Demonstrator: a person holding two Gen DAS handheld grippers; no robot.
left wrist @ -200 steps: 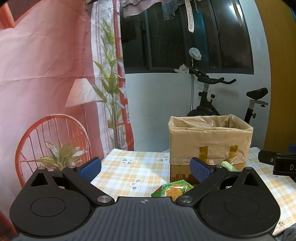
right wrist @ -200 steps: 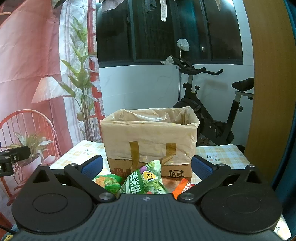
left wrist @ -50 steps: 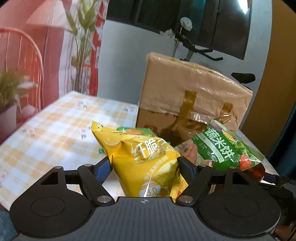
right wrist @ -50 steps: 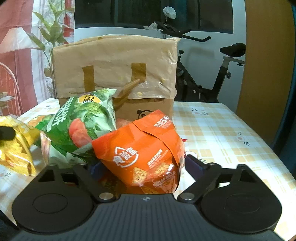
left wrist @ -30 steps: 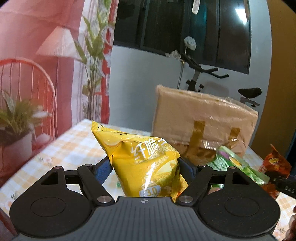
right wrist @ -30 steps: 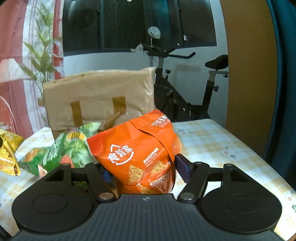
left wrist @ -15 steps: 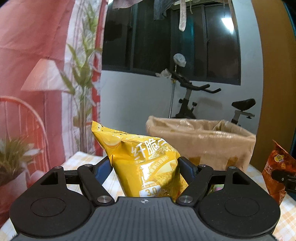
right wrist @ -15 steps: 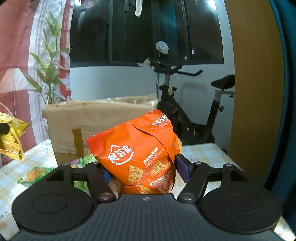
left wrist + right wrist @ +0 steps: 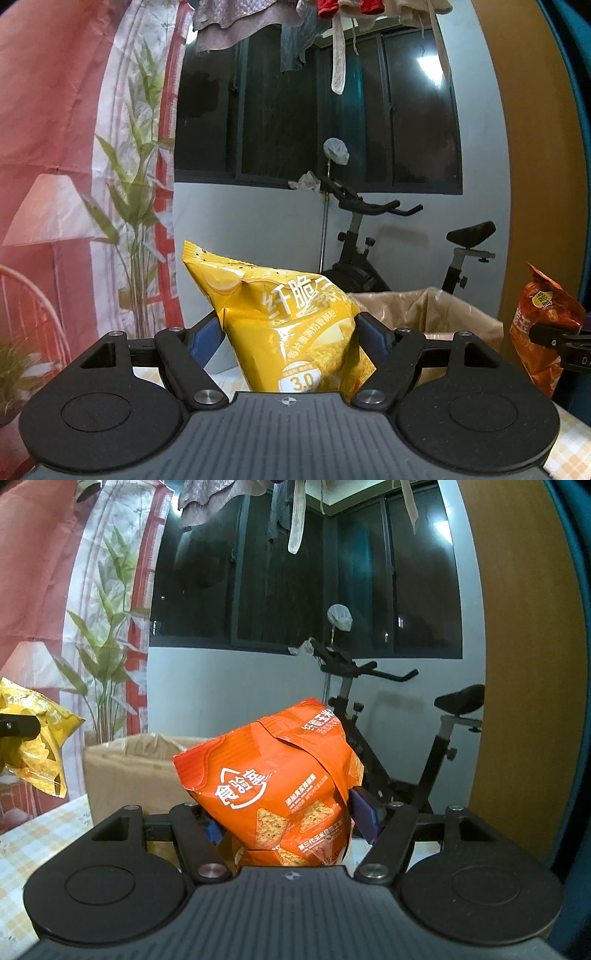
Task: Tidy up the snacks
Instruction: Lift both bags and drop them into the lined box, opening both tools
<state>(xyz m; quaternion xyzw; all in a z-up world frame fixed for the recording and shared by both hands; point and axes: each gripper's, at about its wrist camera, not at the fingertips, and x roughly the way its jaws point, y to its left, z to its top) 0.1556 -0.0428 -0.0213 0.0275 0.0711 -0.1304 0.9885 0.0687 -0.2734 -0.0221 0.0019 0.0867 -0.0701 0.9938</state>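
While your left gripper [image 9: 290, 338] fingers clamp the yellow bag [image 9: 291, 328] left of the box [image 9: 443, 317], your right gripper [image 9: 286, 818] clamps the orange bag [image 9: 273, 786] above its right end

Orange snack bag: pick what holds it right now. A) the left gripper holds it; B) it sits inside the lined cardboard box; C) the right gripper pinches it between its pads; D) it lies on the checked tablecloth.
C: the orange snack bag sits clamped in the right gripper, raised in front of the lined cardboard box.
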